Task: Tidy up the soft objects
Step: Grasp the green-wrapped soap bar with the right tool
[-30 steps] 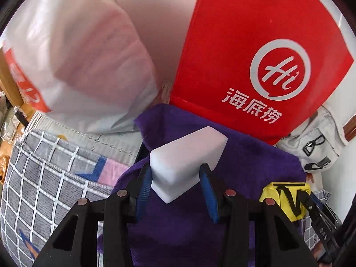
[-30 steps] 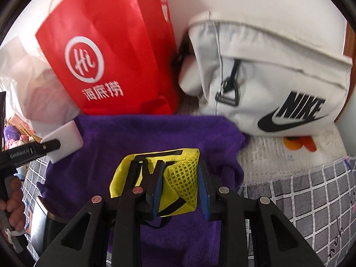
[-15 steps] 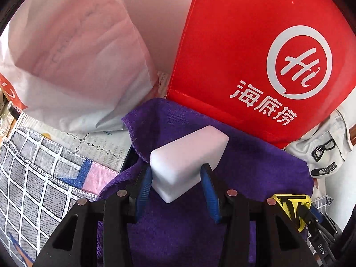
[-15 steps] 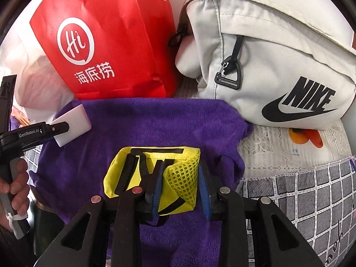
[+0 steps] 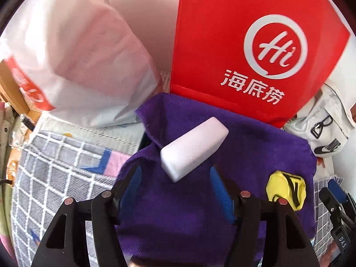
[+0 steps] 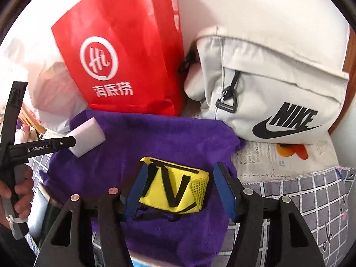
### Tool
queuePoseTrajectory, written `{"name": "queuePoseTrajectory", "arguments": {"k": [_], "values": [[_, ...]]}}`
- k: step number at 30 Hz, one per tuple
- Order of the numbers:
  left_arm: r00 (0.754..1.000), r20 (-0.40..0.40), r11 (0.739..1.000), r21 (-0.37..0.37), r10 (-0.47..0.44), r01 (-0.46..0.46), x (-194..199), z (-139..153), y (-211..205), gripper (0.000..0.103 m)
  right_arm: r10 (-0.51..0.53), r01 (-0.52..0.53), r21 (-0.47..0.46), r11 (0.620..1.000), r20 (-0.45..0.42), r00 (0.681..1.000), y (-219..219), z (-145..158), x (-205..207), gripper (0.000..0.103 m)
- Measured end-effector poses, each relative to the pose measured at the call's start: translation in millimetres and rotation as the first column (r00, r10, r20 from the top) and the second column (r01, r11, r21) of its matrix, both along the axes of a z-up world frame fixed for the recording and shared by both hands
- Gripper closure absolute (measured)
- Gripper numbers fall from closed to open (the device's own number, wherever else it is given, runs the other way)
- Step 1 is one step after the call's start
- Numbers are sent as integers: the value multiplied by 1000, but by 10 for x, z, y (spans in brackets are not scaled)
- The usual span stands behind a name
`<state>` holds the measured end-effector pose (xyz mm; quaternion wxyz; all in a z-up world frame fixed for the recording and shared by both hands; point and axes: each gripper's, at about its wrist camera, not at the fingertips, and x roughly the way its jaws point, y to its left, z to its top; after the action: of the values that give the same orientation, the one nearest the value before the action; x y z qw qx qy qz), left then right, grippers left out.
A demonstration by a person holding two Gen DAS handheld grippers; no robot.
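A white sponge block (image 5: 193, 148) lies on the purple towel (image 5: 178, 218), just ahead of my left gripper (image 5: 175, 182), whose jaws stand open and apart from it. The sponge also shows in the right wrist view (image 6: 87, 136). A yellow mesh pouch with black straps (image 6: 175, 189) lies on the purple towel (image 6: 155, 138) between the open jaws of my right gripper (image 6: 180, 189), which do not touch it. The pouch shows in the left wrist view (image 5: 287, 190) at the right.
A red paper bag (image 6: 124, 62) stands behind the towel, with a white plastic bag (image 5: 73, 62) to its left and a grey Nike bag (image 6: 273, 93) to its right. A grey checked sheet (image 6: 311, 191) lies around the towel.
Both grippers have opened. The left one let go of the white sponge and the right one let go of the yellow pouch; both things now rest on the purple towel.
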<state>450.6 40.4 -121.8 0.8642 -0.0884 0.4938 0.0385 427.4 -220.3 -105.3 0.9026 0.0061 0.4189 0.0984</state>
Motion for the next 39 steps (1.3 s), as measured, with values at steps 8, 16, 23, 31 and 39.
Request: {"name": "queuePoseTrajectory", "arguments": {"k": [8,16,23,31,39], "values": [[998,54,999,-20,-31,32,-548,244,7,41,26,-26,39,999,2,1000,34,63,-491,42],[996,93,1000,9,-4,3,-1171,423,231,41,172,-164,121,979,-56,984,453,-44,-1214,41],[994,104,1000,18,22,-24,-1542,392,508,41,262,-257,73,964,-85,961,993,-234,-1614,32],[993,101,998,-9,55,-55,-1828,234,804,41,231,-229,33,973,-163,959,1270,-425,-1574,32],[995,83,997,-53,63,-59,-1982,74,969,41,184,-192,-18,981,-208,961,1379,-484,-1426,28]]}}
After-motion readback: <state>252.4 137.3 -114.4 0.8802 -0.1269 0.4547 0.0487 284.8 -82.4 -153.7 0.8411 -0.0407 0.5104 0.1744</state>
